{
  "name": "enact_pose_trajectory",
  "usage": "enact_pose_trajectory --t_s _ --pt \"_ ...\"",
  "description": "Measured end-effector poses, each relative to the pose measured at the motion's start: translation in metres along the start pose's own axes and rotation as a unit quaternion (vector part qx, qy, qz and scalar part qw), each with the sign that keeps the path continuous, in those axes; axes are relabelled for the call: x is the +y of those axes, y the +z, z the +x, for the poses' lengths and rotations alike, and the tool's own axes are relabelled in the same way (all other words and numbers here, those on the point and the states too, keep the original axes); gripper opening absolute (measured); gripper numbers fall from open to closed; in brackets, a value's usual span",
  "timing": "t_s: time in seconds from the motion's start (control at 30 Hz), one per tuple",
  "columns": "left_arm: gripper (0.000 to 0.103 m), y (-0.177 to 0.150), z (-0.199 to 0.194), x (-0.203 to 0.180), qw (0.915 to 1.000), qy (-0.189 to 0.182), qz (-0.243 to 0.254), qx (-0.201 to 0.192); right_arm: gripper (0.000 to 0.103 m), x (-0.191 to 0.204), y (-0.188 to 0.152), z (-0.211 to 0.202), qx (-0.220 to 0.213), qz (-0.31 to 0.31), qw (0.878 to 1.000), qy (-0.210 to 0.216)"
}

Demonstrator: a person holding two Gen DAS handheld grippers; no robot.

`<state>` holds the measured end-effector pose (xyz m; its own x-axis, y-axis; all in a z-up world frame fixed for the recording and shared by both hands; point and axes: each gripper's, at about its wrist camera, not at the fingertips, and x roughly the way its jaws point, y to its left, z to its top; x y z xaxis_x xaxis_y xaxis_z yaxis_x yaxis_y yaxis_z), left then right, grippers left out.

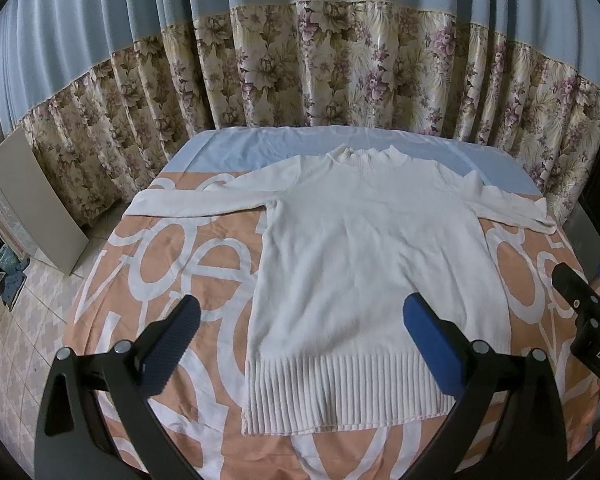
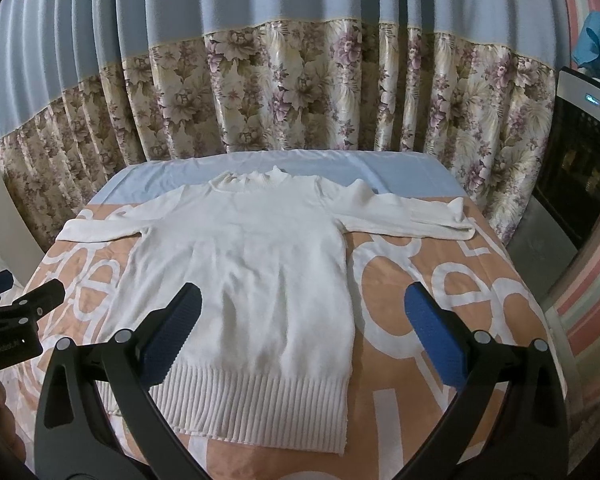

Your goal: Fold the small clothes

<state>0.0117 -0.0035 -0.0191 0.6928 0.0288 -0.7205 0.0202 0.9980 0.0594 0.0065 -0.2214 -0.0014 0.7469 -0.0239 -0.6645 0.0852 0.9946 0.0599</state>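
A white knit sweater [image 1: 364, 256] lies flat and face up on the table, collar at the far end, ribbed hem nearest me, both sleeves spread out sideways. It also shows in the right wrist view [image 2: 256, 264]. My left gripper [image 1: 300, 312] is open and empty, held above the hem's left part. My right gripper [image 2: 304, 304] is open and empty, above the hem's right corner. The right gripper's body shows at the right edge of the left wrist view [image 1: 580, 304]; the left one's body shows at the left edge of the right wrist view [image 2: 24, 308].
The table wears an orange cloth with white letters [image 1: 172, 264] and a pale blue cloth at the far end [image 1: 244, 148]. Floral and blue curtains [image 1: 300, 60] hang behind. A white board [image 1: 32, 196] leans at the left; a dark appliance [image 2: 580, 152] stands at the right.
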Motion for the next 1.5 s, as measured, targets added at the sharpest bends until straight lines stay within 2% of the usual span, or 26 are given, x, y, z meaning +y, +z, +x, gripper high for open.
enact_pose_trajectory --t_s 1.5 --pt "0.101 -0.006 0.012 -0.001 1.0 0.001 0.002 0.007 0.1 -0.002 -0.005 0.004 0.007 -0.001 1.0 -0.002"
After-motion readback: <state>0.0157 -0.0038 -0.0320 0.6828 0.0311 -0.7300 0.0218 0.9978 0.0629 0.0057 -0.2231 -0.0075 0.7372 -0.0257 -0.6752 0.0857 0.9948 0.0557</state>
